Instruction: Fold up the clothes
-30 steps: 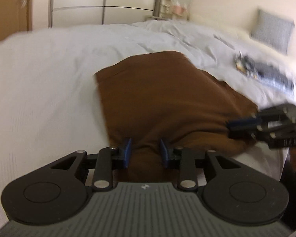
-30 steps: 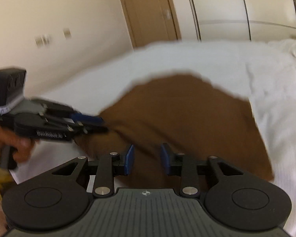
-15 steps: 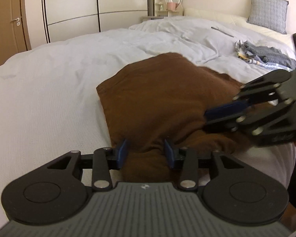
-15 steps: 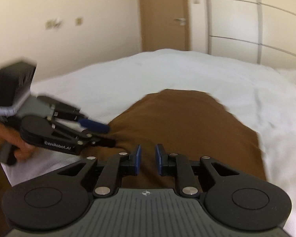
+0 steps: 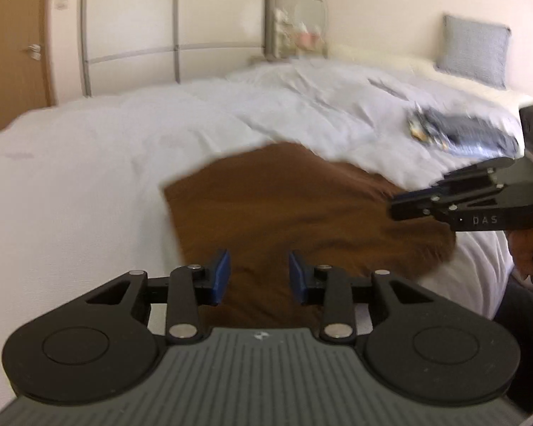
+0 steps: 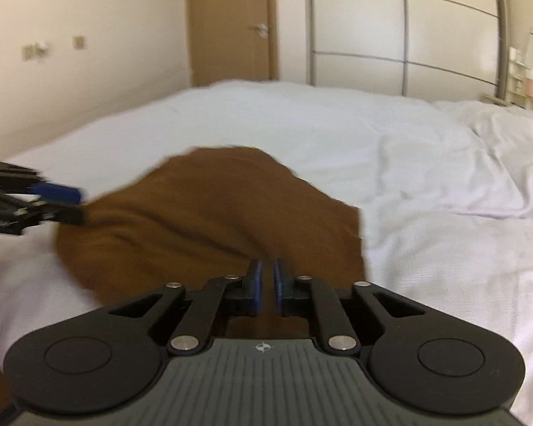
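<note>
A wide bed [image 5: 89, 163] with a white duvet fills most of the room, its cover smooth near the foot and rumpled toward the headboard. Behind it stand pale wardrobe doors [image 5: 131, 32] with metal trim and a wooden door [image 6: 231, 25]. A grey pillow [image 5: 474, 51] leans against the far wall.

On the near part of the duvet lies the brown garment [image 5: 284, 206], folded into a rough rectangle with soft creases, its near edge reaching the edge of the mattress. Farther up the bed, well apart from it, sits a small heap of blue-grey clothes [image 5: 462, 135], too blurred to tell apart.

The left gripper [image 5: 259, 277] hovers over the near edge of the brown cloth. Its blue pads stand apart and are closing; brown fabric shows in the gap between them, but the pads do not press on it.

The right gripper [image 6: 266, 284], held in a hand [image 5: 526, 245] at the bed's side, is over the garment's other near corner. Its jaws are closing too, down to a narrow slit. Whether a bit of cloth is caught in that slit I cannot tell; from the other side the fingers look bare.
</note>
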Tool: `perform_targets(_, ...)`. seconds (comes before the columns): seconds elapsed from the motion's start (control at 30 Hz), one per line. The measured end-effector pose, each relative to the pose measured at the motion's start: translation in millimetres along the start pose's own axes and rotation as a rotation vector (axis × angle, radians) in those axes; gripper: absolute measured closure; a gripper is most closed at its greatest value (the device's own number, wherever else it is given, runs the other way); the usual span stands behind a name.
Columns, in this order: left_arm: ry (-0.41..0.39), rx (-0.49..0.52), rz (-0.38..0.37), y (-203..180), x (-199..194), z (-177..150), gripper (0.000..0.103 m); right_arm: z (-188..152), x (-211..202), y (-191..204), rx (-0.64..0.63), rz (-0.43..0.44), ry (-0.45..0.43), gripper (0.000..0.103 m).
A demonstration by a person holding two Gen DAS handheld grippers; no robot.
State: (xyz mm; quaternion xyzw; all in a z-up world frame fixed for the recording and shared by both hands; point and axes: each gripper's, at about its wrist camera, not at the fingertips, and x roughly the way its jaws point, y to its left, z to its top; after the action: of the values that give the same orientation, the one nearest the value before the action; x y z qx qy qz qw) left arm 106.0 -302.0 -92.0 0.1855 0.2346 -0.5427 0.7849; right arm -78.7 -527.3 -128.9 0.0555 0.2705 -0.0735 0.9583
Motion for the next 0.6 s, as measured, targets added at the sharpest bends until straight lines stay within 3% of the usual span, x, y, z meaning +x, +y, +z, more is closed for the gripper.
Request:
perform_targets(0.13, 0.035, 0.002, 0.016, 5.4, 4.4, -19.3, 0.068, -13.6, 7.2, 29.9, -0.049, 0.088, 0.054, 0.085)
perform_targets(0.47, 0.048, 0.077, 0.039, 6.9, -8.0, -27.2, 0.066, -48.8, -28.3, 3.0, -0.123, 0.038, 0.137, 0.087)
perform_targets(0.57, 0.057, 0.099, 0.084, 7.3, -17.9, -25.1, 0.066, -46.9, -36.9, -7.1, -0.081, 0.016, 0.154, 0.085)
perform_targets(0.6, 0.062, 0.127, 0.125, 4.5, -22.6, -24.1, 0.068, -46.9, -41.8, -9.1, -0.069, 0.004, 0.149, 0.080)
